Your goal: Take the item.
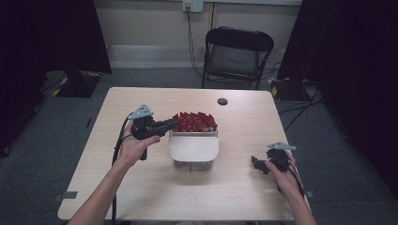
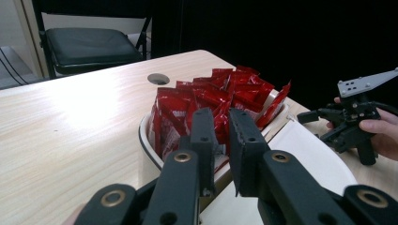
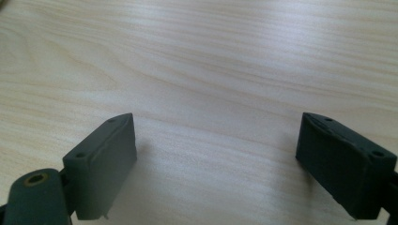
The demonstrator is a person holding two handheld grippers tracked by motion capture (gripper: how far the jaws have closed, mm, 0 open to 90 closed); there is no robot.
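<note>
The left gripper (image 1: 170,124) is right at the near-left edge of the red packets (image 1: 195,121), its jaws nearly pressed together with a thin gap between them. From the left gripper view the tips sit just in front of the packets (image 2: 211,103), and I cannot tell whether a corner of one is caught in that gap. The packets stand on edge, packed in rows in the back half of the white bin (image 1: 193,147), roughly mid-table, with the bin's pale front part empty of packets and facing the person.

So the relation that counts: from the left gripper the packets lie straight ahead along the jaws, touching or a hair apart. The jaws point across the table toward the person's right, level with the packet tops. A packet's flat face runs roughly along the jaw line, so I'd judge a pinch on a top edge needs little turning.

The right gripper (image 1: 261,164) rests well apart on the table (image 1: 141,187), off to the bin's right (jaws spread wide over bare wood (image 3: 211,70), nothing between them). The left hand is plainly the nearer one; the next pick looks like its job.
</note>
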